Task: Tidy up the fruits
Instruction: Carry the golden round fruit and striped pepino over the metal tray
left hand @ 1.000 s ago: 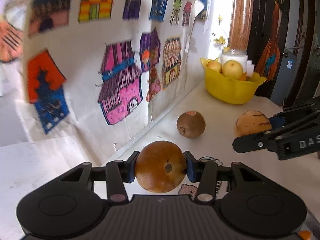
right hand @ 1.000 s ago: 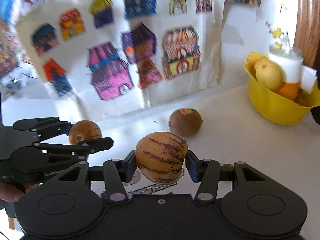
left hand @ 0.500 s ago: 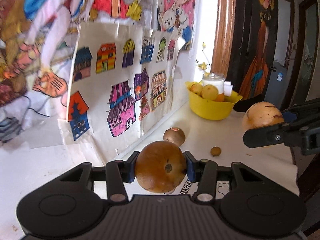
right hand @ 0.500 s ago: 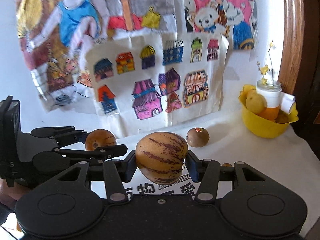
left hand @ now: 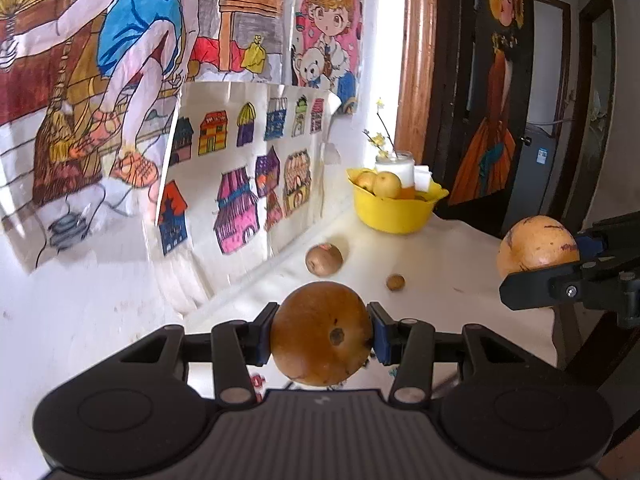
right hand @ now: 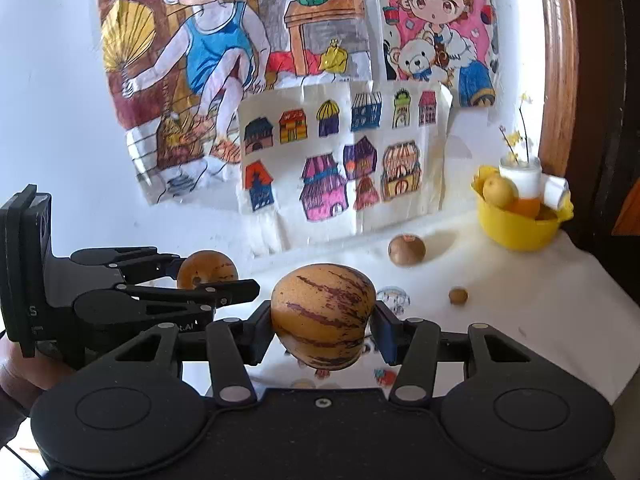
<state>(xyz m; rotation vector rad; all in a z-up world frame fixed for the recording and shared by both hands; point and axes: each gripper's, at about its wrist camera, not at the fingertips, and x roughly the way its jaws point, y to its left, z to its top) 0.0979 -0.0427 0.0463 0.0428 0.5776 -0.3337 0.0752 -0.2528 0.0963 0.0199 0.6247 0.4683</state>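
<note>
Brown fruit (left hand: 322, 334) clamped in left gripper (left hand: 322, 336); striped fruit (right hand: 323, 316) clamped in right gripper (right hand: 323, 320)
Both held above the counter (right hand: 540, 312); yellow bowl (right hand: 516, 228) at far end.

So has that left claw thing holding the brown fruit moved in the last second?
Yes. The left gripper has backed away from the yellow bowl, which now looks much smaller and farther in its view.

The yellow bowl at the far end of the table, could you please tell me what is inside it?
The yellow bowl holds a pale yellow round fruit, a second one and something orange. A white jar hides the back, and the wall hides anything deeper.
</note>
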